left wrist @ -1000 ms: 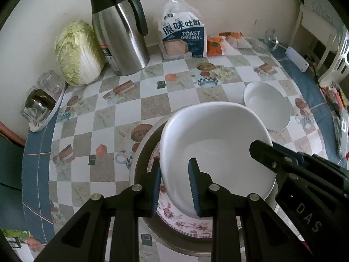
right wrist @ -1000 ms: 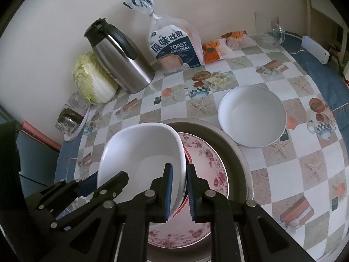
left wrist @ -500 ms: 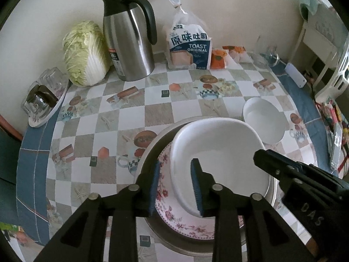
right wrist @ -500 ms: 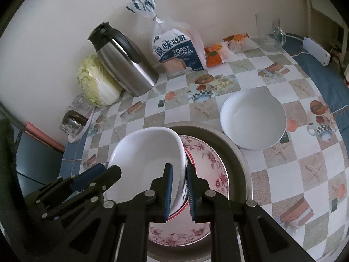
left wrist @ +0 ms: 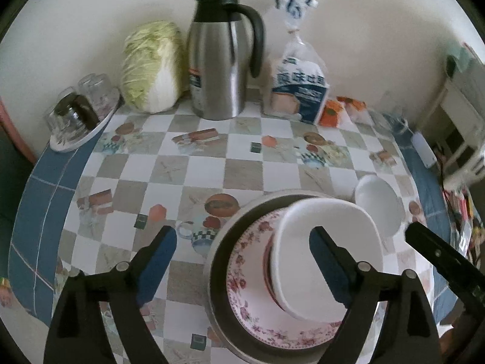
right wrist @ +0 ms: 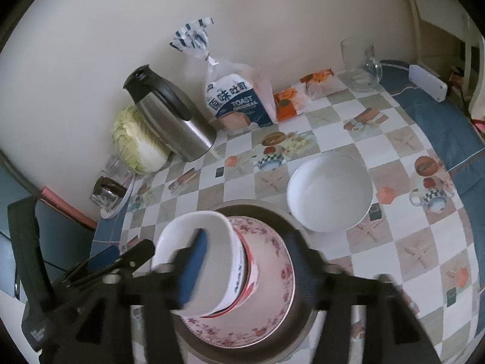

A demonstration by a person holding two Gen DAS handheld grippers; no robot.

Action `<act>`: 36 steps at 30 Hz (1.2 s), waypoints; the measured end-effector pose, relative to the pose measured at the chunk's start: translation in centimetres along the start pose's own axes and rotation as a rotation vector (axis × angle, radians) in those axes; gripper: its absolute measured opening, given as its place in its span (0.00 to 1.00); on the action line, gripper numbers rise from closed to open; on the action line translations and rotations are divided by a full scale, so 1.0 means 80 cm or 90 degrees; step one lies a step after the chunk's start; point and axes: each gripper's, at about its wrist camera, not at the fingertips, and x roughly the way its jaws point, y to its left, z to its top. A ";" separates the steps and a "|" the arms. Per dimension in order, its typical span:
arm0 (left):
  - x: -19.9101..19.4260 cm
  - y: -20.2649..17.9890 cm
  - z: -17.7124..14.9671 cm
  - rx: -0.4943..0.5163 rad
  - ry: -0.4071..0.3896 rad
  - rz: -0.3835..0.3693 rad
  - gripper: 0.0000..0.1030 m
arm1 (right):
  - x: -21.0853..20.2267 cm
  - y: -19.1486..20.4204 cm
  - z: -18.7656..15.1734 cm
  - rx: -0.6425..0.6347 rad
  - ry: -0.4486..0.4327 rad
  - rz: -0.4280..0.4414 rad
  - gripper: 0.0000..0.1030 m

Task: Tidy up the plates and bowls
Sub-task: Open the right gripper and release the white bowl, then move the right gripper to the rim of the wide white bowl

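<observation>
Checkered tablecloth [left wrist: 188, 163] is carrying the stack — white square bowl [left wrist: 330, 236] sitting on the floral plate [left wrist: 251, 273]. Left gripper [left wrist: 242, 261] and right gripper [right wrist: 242, 261] are both opening, gripping nothing — back out straight, don't clip the rim.

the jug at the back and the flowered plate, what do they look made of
Jug: looks like brushed stainless steel, with streaky reflections down its body; the black lid and handle look plastic. Flowered plate: probably glazed ceramic, or possibly melamine, smooth and white with a printed pink floral rim.
</observation>
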 end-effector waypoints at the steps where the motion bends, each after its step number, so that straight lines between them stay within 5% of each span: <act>1: 0.000 0.003 0.000 -0.008 -0.005 0.001 0.88 | -0.001 0.000 0.001 -0.007 -0.003 -0.003 0.64; 4: -0.003 0.008 0.001 -0.026 -0.019 0.005 0.92 | -0.002 0.000 0.003 -0.018 -0.011 -0.006 0.80; 8: -0.009 0.009 0.003 -0.036 -0.046 0.010 0.93 | -0.004 -0.001 0.004 -0.038 -0.027 -0.022 0.87; 10: -0.010 0.008 0.003 -0.041 -0.052 0.009 0.93 | -0.008 -0.003 0.006 -0.042 -0.045 -0.024 1.00; 23: -0.010 -0.012 0.017 -0.043 -0.048 -0.014 0.94 | -0.032 -0.028 0.025 -0.049 -0.108 -0.042 1.00; 28: -0.016 -0.039 0.036 0.007 -0.031 -0.014 0.94 | -0.025 -0.050 0.033 -0.054 -0.087 -0.102 1.00; 36: -0.014 -0.085 0.083 0.074 0.016 -0.028 0.94 | -0.013 -0.112 0.046 0.032 -0.055 -0.117 1.00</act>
